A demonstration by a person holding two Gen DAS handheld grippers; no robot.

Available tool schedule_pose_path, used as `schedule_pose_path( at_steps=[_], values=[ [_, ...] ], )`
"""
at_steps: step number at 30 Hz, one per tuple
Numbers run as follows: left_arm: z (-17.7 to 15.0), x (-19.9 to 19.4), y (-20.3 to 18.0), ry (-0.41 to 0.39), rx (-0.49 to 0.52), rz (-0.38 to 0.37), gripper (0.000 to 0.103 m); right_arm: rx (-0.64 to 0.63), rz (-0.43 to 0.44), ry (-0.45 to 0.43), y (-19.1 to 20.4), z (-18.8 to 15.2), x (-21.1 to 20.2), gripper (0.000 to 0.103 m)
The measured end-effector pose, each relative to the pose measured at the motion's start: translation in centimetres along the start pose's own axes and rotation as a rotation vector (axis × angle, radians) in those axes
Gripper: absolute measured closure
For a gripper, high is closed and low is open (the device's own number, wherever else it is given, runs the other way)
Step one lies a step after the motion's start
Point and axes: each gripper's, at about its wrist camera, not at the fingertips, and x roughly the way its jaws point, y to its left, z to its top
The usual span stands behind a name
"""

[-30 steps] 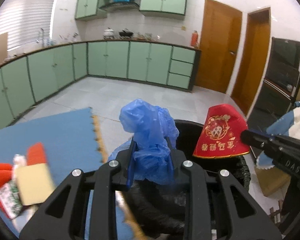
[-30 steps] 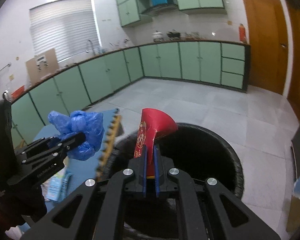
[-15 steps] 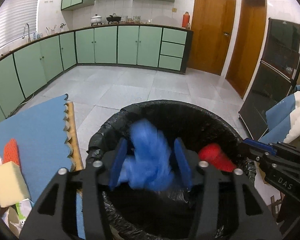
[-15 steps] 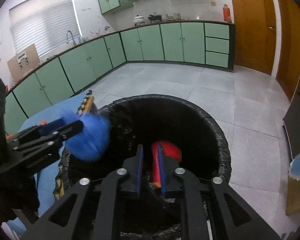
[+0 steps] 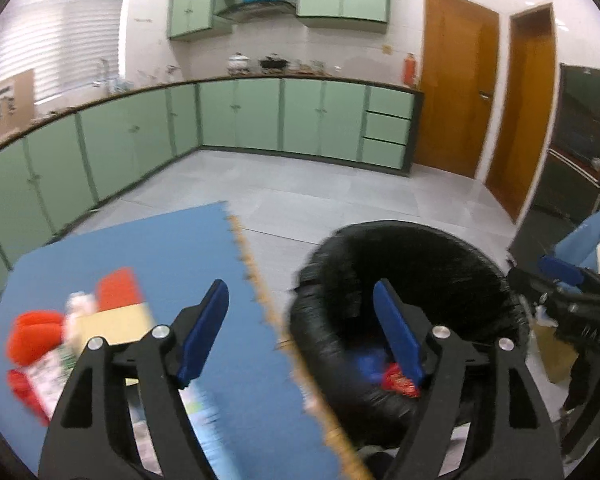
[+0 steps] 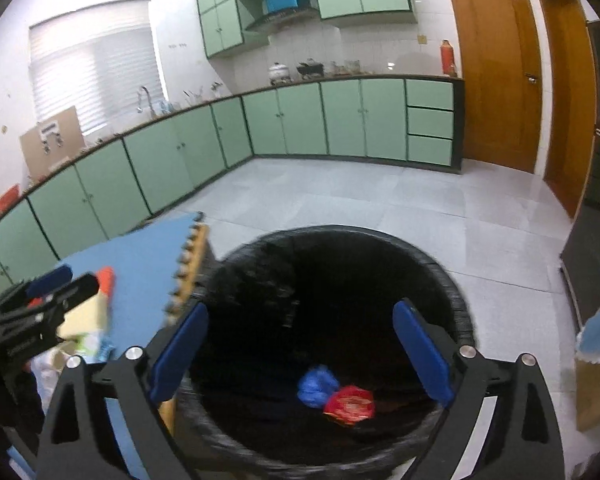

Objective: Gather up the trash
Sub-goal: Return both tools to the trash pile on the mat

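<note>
- Trash (image 5: 76,344) left to collect: a blurred heap on the blue mat (image 5: 148,248) at far left, with red pieces, a tan block and printed wrappers among it.
- Left gripper (image 5: 300,336): fingers opening, already wide, nothing between them; straddling the mat's toothed edge, mat on one side and bin on the other.
- Bin (image 6: 440,264), black-lined, just right of the mat; blue bag (image 6: 316,386) and red wrapper (image 6: 350,400) touching each other at its bottom.
- Right gripper (image 6: 300,356): fingers opening to nearly full spread, empty, poised over the bin mouth.
- Step in hand, by the look of it: drop done for both items, release finishing.
- Next move probably calls for swinging back to the heap, picking one loose piece per gripper, closing squarely on it.
- Risk: flimsy wrappers slipping from a shallow pinch.
</note>
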Motion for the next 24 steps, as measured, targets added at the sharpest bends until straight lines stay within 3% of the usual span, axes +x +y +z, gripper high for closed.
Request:
schedule_pose_path(
  at_steps=[8, 14, 24],
  values=[
    [-4.0, -6.0, 8.0, -0.016, -0.052, 0.218, 0.03, -0.072, 0.125, -0.015, 9.2, -1.9, -0.3, 0.01],
    [-7.4, -8.1, 12.7, 0.034, -0.112, 0.332, 0.032, -0.154, 0.211, 0.001, 16.4, -4.8, 0.9, 0.01],
    [-11.3, -9.4, 16.6, 0.08, -0.158, 0.386, 0.032, -0.233, 0.259, 0.101, 22.1, -9.8, 4.1, 0.014]
  ],
)
